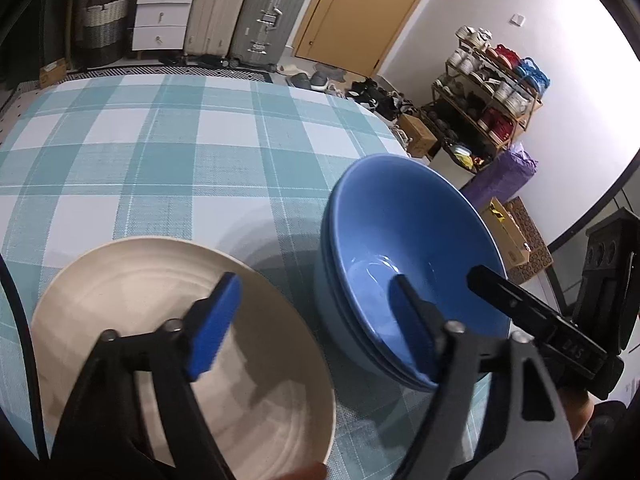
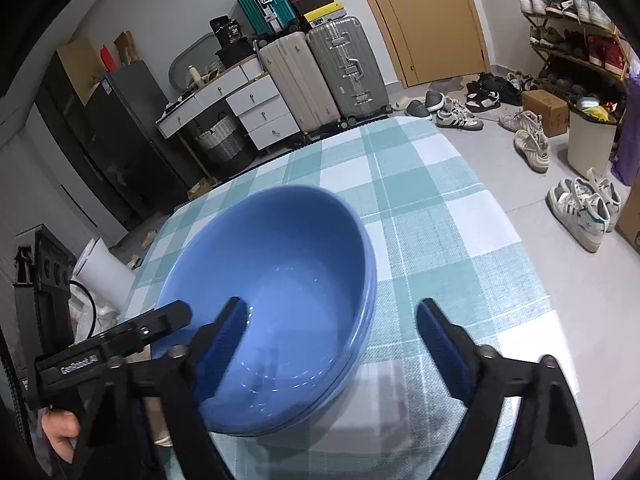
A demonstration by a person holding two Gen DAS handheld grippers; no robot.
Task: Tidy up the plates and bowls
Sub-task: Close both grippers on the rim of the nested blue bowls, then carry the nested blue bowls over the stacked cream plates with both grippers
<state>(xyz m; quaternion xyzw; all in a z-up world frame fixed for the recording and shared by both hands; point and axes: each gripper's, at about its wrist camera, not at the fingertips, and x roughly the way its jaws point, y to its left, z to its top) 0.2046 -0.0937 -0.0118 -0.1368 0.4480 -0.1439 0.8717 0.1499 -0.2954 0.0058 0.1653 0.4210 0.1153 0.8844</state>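
A stack of blue bowls (image 1: 404,248) stands on the checked tablecloth, nested one in another; it also shows in the right wrist view (image 2: 280,300). A cream plate (image 1: 152,300) lies flat to the left of the bowls. My left gripper (image 1: 320,324) is open and empty, one finger over the plate, the other over the bowls' near rim. My right gripper (image 2: 334,336) is open and empty above the near side of the bowls, its left finger over the bowl's inside. The right gripper's finger (image 1: 532,312) shows beside the bowls in the left wrist view.
The table with the teal and white cloth (image 1: 180,140) ends close beyond the bowls on the right. Suitcases (image 2: 344,68), a white drawer unit (image 2: 248,108), a door, a shoe rack (image 1: 492,92), loose shoes and boxes stand on the floor around.
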